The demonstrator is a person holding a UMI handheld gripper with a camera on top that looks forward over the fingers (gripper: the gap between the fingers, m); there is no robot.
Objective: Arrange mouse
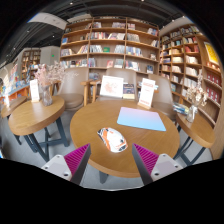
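Note:
An orange and white mouse (112, 139) lies on the round wooden table (88, 122), near its front edge, just ahead of my fingers. A light blue mouse pad (141, 118) lies on the table to the right and beyond the mouse. My gripper (111, 158) is open and empty, its pink pads (146, 157) spread wide either side of the mouse's near end, held above the table edge without touching the mouse.
A white sign (112, 87) and a tilted card stand (147, 93) sit at the table's far side. Another round table (32, 112) with a vase of flowers (46, 82) stands to the left. Bookshelves (110, 45) line the back wall.

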